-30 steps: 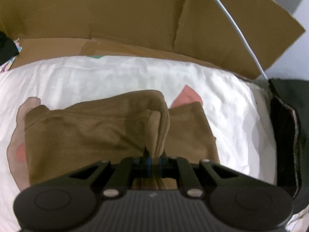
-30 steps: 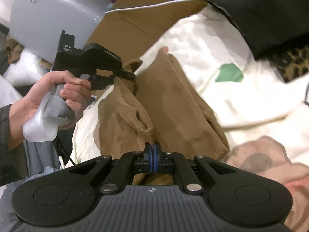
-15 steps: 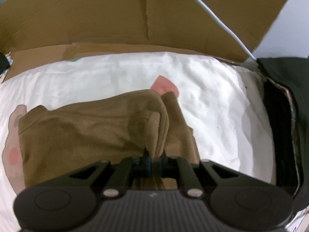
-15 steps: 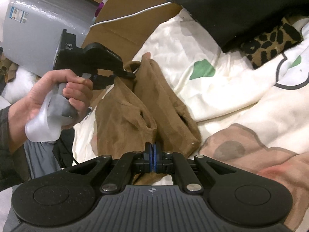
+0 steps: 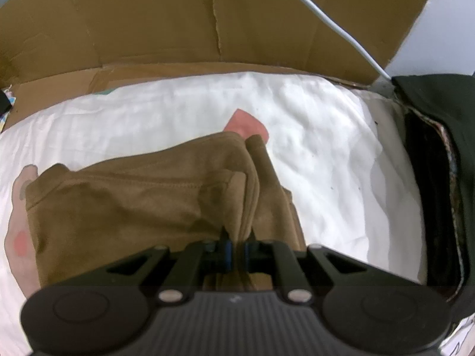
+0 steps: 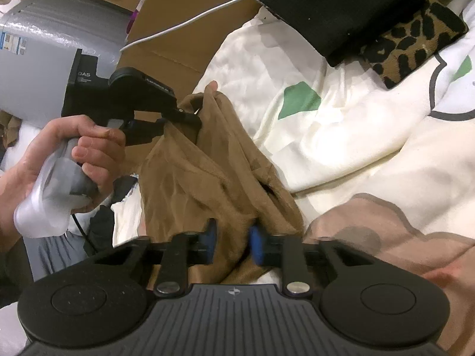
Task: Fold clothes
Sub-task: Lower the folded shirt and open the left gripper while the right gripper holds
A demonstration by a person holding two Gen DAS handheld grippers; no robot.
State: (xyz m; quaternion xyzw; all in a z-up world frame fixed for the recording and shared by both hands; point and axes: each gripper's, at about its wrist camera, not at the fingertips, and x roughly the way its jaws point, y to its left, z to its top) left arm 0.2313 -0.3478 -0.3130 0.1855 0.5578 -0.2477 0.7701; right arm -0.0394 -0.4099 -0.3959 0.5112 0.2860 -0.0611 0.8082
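Your left gripper (image 5: 236,247) pinches a bunched edge of the brown garment (image 6: 207,184), soft, creased and half folded on the white printed bedding (image 6: 341,136), while your right gripper (image 6: 231,244) stands open astride it.

Left gripper (image 5: 236,244): pointing steeply down, jaws pinching the brown garment (image 5: 133,201); left hand (image 6: 59,160) gripping its handle. Right gripper (image 6: 233,238): jaws standing parted, garment lying between.

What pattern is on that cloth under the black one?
Leopard print, tan with black spots; right wrist view shows it best.
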